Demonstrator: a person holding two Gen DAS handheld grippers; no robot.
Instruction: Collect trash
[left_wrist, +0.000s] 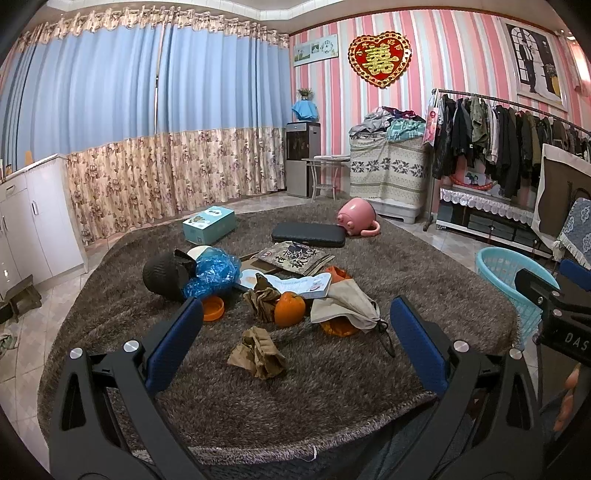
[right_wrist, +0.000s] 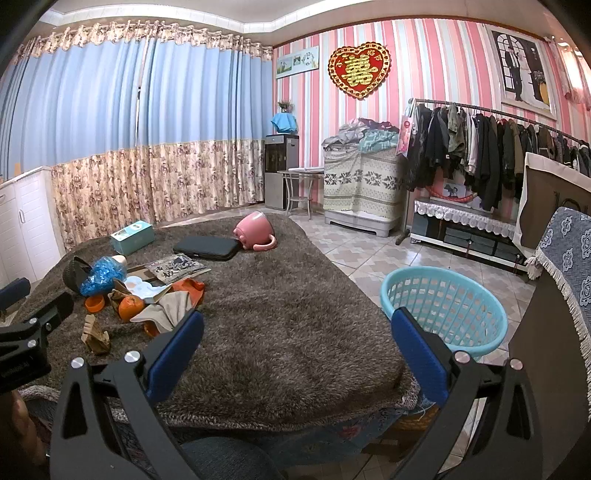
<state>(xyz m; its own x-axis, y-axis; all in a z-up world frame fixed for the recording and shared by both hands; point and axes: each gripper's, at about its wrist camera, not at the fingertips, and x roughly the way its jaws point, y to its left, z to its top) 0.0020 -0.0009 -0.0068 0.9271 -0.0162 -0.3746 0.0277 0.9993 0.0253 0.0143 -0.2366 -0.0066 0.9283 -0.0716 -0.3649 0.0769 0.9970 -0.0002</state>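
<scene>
A pile of litter lies on the shaggy brown rug (left_wrist: 314, 387): a crumpled brown paper wad (left_wrist: 258, 352), a second brown wad (left_wrist: 263, 297), a crumpled blue plastic bag (left_wrist: 214, 271), an orange peel cup (left_wrist: 213, 308) and orange scraps (left_wrist: 338, 326). My left gripper (left_wrist: 295, 339) is open and empty, hovering just above the nearest paper wad. My right gripper (right_wrist: 295, 343) is open and empty over bare rug, with the light blue basket (right_wrist: 447, 310) just right of it. The pile shows at the left of the right wrist view (right_wrist: 122, 295).
An orange fruit (left_wrist: 290, 308), a beige cloth bag (left_wrist: 347, 304), a booklet (left_wrist: 295, 284), a black cap (left_wrist: 164, 273), a black case (left_wrist: 308, 234), a teal box (left_wrist: 210, 223) and a pink pot (left_wrist: 356, 218) share the rug. The basket (left_wrist: 517, 280) stands off its right edge.
</scene>
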